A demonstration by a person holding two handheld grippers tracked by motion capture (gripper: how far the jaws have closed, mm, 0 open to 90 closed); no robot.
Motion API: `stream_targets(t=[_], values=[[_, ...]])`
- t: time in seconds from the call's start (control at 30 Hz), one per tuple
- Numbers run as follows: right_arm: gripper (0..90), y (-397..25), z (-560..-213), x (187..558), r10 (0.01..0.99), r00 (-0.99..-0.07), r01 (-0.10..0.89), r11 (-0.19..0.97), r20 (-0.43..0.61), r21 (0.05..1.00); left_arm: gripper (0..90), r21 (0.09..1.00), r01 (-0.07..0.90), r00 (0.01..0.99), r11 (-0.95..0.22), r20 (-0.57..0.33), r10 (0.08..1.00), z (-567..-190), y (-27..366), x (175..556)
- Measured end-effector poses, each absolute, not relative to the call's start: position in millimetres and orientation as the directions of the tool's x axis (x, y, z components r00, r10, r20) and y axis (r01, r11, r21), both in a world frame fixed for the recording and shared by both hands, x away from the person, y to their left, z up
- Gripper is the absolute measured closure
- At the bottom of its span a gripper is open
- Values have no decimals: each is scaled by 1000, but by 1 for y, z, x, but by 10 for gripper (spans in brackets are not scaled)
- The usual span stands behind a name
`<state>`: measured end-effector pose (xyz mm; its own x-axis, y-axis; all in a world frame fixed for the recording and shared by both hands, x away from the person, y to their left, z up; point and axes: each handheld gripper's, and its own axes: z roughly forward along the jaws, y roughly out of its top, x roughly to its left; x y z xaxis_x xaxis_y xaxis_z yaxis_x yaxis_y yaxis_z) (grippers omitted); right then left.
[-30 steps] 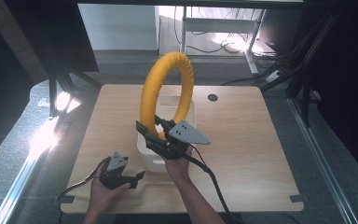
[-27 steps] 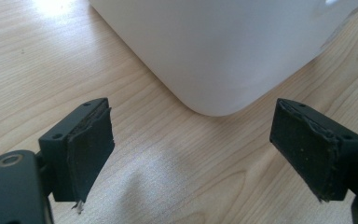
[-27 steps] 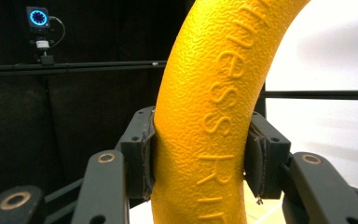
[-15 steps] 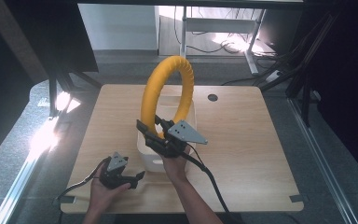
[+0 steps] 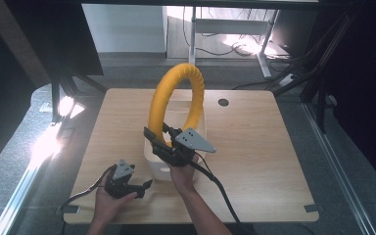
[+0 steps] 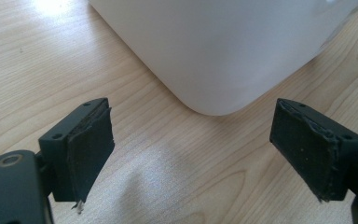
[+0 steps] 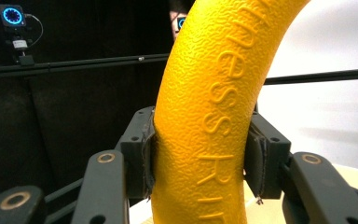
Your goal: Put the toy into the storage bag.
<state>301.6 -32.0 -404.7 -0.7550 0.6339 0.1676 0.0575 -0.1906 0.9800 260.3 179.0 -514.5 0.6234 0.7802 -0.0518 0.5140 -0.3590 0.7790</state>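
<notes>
The yellow ring [image 5: 176, 105] is held upright above the white bin [image 5: 162, 155], approx. over the bin's centre, with its lower arc at the bin's opening. The ring's surface is textured foam w/ raised lettering, as seen in the right gripper view [image 7: 214, 107].

Right gripper [image 5: 162, 142]: positioned at the near side of the bin, just above its rim. Its jaws are closed onto the ring's lower-left portion; in the right gripper view both pads are pressed against opposite sides of the ring [image 7: 200, 154], no gap visible. A grey three-cornered plate [image 5: 195, 141] is carried on top of the gripper. A black cable [image 5: 223, 193] is trailed from it toward the table's near edge.

Left gripper [image 5: 139, 186]: rested low on the table [image 5: 254, 147], near-left of the bin, close to the bin's near-left corner but not touching it. Its jaws are spread wide w/ nothing between them. In the left gripper view the bin's rounded corner [image 6: 214, 60] is seen just ahead of the gap [image 6: 191, 154], wood grain visible between the pads.

Bin: seated on the table, approx. central, slightly toward the near edge. A round cable hole [image 5: 223, 103] is located in the table beyond the bin, to its right.
</notes>
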Motion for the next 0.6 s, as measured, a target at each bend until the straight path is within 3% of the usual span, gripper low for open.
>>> stream_targets(t=[0.6], values=[[508,-23,-414,295,644,-740,97,-184,195,978,133,778,515,623,-360,-51,780,-515,179,260]])
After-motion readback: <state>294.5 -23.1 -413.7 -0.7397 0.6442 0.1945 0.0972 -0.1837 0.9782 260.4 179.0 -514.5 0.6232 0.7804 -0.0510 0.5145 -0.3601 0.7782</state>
